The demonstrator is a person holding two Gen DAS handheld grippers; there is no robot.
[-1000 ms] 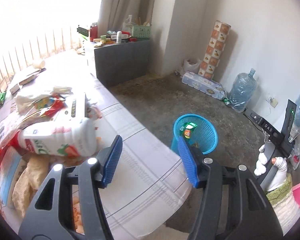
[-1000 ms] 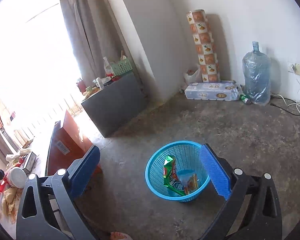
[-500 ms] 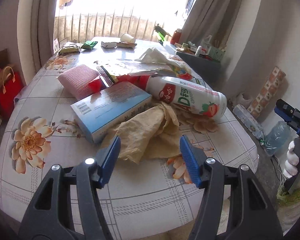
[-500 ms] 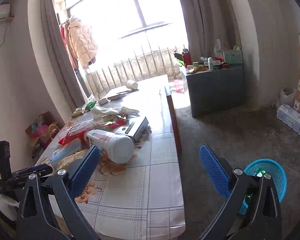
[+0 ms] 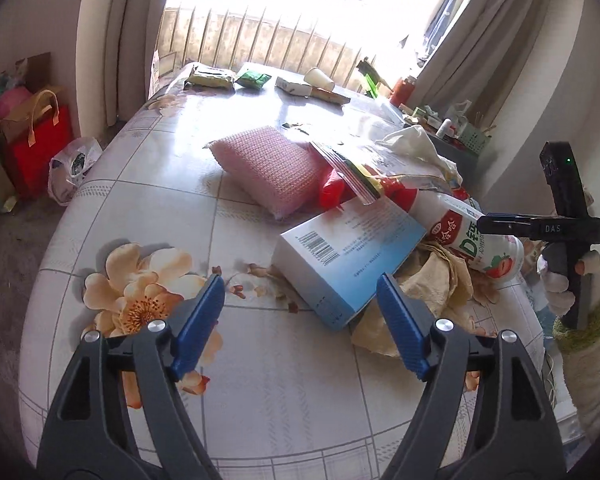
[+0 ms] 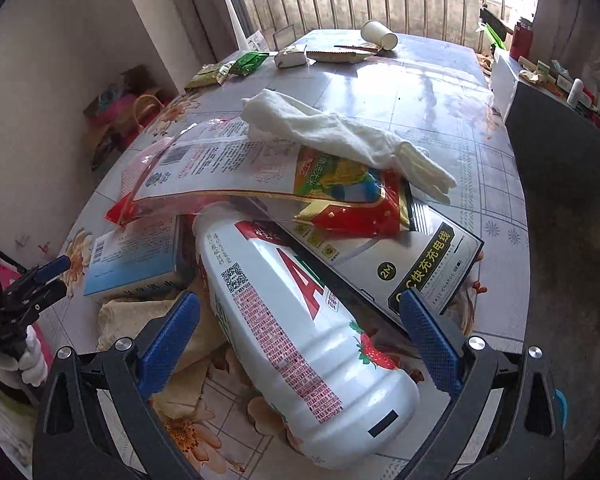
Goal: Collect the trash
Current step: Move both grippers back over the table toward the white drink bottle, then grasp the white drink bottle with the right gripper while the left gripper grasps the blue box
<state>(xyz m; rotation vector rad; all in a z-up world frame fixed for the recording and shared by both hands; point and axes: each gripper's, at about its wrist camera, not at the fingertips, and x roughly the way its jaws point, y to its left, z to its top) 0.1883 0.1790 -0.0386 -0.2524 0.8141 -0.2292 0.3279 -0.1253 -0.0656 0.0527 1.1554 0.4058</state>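
Moved: both claws swung from the blue bin to the table pile | right claw [image 6: 300, 344] spread wide, empty | big white plastic bottle [image 6: 300, 332] lies lengthwise between its jaws, on the flowered table [image 6: 440, 92] | left claw [image 5: 300, 320] opening, empty, farther off.

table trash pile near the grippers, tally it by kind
bottle: 1
boxes: 2, blue box, charger cable box
plastic bag: 1
cloths: 3, white cloth, tan rag, pink cloth
total: 7
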